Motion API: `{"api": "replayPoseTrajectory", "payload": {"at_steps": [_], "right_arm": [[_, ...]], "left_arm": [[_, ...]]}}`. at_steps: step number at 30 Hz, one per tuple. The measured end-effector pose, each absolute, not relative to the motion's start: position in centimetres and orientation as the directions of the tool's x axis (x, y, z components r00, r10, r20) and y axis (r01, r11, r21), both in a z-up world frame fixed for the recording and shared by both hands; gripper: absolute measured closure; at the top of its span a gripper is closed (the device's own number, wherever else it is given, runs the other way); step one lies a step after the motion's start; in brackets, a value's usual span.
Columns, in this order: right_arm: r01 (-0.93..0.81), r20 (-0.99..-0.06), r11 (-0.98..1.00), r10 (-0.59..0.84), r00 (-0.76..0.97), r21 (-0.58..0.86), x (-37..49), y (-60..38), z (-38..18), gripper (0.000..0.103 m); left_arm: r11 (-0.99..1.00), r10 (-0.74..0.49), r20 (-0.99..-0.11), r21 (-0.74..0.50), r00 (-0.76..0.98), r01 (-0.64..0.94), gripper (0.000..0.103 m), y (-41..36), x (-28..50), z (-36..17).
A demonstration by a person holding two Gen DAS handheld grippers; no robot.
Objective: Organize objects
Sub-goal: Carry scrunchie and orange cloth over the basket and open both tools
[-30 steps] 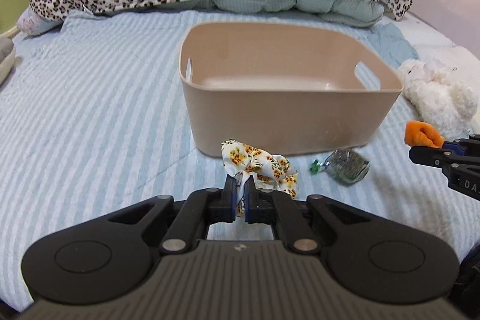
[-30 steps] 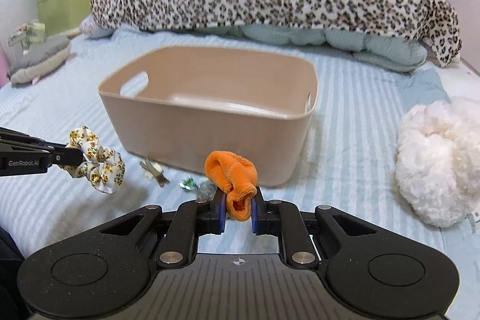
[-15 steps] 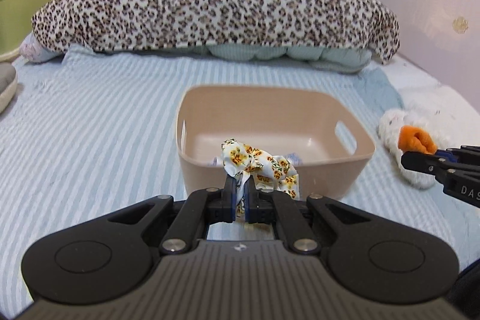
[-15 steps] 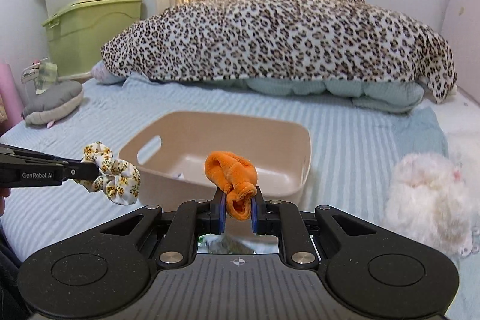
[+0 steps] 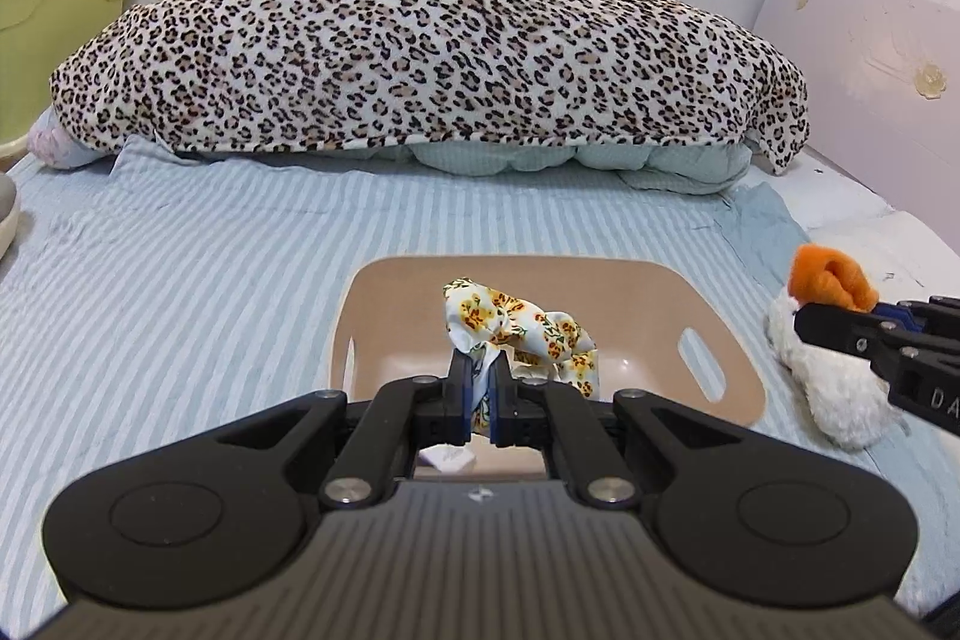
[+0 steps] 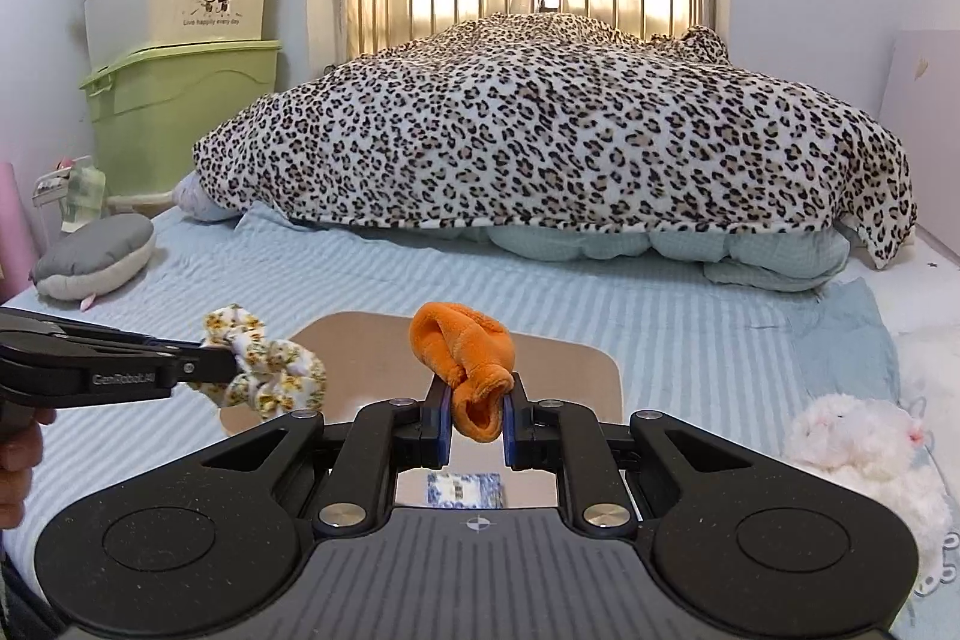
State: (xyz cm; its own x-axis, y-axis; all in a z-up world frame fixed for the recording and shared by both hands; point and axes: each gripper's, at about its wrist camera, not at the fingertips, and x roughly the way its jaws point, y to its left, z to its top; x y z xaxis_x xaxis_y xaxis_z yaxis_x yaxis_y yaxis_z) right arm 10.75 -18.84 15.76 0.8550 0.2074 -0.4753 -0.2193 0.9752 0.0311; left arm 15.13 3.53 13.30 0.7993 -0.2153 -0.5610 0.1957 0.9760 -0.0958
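Observation:
My left gripper (image 5: 478, 400) is shut on a white scrunchie with yellow flowers (image 5: 522, 331) and holds it above the beige plastic bin (image 5: 726, 388) on the striped bed. My right gripper (image 6: 476, 415) is shut on an orange plush piece (image 6: 465, 364), also held above the bin (image 6: 600, 376). The left gripper (image 6: 228, 367) with the scrunchie (image 6: 264, 370) shows at the left of the right wrist view. The right gripper (image 5: 807, 319) with the orange piece (image 5: 828, 277) shows at the right of the left wrist view. A small packet (image 6: 465, 490) lies in the bin.
A leopard-print blanket (image 5: 420, 40) lies heaped across the far end of the bed. A white plush toy (image 6: 864, 454) lies to the right of the bin. A grey cushion (image 6: 90, 250) and stacked storage boxes (image 6: 174, 58) are at the left.
Both grippers have risen from bed level beside the bin to above it, each keeping its item. The bin now appears lower in both views.

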Motion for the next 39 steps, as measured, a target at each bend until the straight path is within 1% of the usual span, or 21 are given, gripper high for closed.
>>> {"api": "replayPoseTrajectory", "payload": {"at_steps": [6,12,17,20,22,24,26,27,28,29,30,31,32,33,35,37,39], "right_arm": [[-0.213,-0.495,0.977,0.200,0.846,0.030,13.8,-18.2,14.4,0.089],[-0.206,-0.543,0.976,0.210,0.813,0.068,17.3,-18.0,12.1,0.089],[-0.204,-0.599,0.977,0.195,0.776,0.054,19.7,-17.5,9.6,0.089],[-0.205,-0.634,0.978,0.179,0.752,0.033,20.6,-17.1,8.0,0.089],[-0.199,-0.659,0.980,0.169,0.733,0.030,21.1,-17.0,6.9,0.089],[-0.197,-0.683,0.979,0.176,0.709,0.047,21.2,-17.0,6.1,0.088],[-0.196,-0.702,0.980,0.171,0.691,0.046,21.2,-16.9,5.4,0.086],[-0.195,-0.709,0.980,0.166,0.686,0.040,21.2,-16.8,5.2,0.080],[-0.198,-0.711,0.979,0.166,0.683,0.039,21.2,-16.8,5.1,0.075],[-0.201,-0.709,0.979,0.172,0.684,0.043,21.0,-16.9,5.2,0.068],[-0.208,-0.704,0.977,0.183,0.686,0.052,20.9,-16.9,5.5,0.062],[-0.208,-0.695,0.976,0.190,0.694,0.059,20.6,-17.1,5.9,0.057],[-0.204,-0.687,0.977,0.189,0.702,0.060,20.4,-17.2,6.3,0.045],[-0.200,-0.678,0.978,0.188,0.710,0.061,20.2,-17.4,6.8,0.038],[-0.201,-0.657,0.977,0.194,0.728,0.065,19.5,-17.7,8.0,0.035],[-0.200,-0.639,0.976,0.204,0.741,0.080,18.6,-18.2,9.1,0.028],[-0.198,-0.621,0.976,0.210,0.755,0.089,17.4,-18.5,10.0,0.017]], "left_arm": [[0.981,-0.183,-0.580,-0.060,0.793,0.183,0.097,1.7,18.5,11.6],[0.987,-0.131,-0.641,-0.009,0.756,0.163,0.097,-0.4,21.5,8.1],[0.988,-0.088,-0.696,0.029,0.713,0.151,0.097,-1.3,23.3,5.5],[0.988,-0.085,-0.755,0.022,0.650,0.155,0.097,-1.4,24.1,4.1],[0.988,-0.065,-0.777,0.036,0.626,0.148,0.097,-1.4,24.2,3.3],[0.988,-0.051,-0.790,0.049,0.611,0.145,0.096,-1.5,24.3,2.7],[0.989,-0.051,-0.799,0.044,0.599,0.142,0.091,-1.2,24.2,2.5],[0.990,-0.048,-0.801,0.042,0.596,0.137,0.090,-1.1,24.2,2.5],[0.990,-0.047,-0.801,0.042,0.597,0.135,0.087,-0.9,24.0,2.7],[0.989,-0.050,-0.798,0.044,0.601,0.141,0.083,-0.8,23.8,3.0],[0.988,-0.058,-0.792,0.043,0.608,0.151,0.077,-0.7,23.5,3.4],[0.987,-0.062,-0.782,0.044,0.620,0.155,0.063,-0.7,23.2,4.0],[0.987,-0.062,-0.769,0.048,0.637,0.155,0.048,-0.6,22.8,4.6],[0.987,-0.062,-0.757,0.052,0.650,0.154,0.043,-0.7,22.6,5.2],[0.984,-0.075,-0.731,0.055,0.678,0.168,0.031,-0.5,21.4,6.4],[0.982,-0.078,-0.719,0.063,0.690,0.178,0.028,-0.5,20.4,7.4],[0.980,-0.083,-0.711,0.067,0.698,0.185,0.028,-0.3,19.3,8.2]]}}
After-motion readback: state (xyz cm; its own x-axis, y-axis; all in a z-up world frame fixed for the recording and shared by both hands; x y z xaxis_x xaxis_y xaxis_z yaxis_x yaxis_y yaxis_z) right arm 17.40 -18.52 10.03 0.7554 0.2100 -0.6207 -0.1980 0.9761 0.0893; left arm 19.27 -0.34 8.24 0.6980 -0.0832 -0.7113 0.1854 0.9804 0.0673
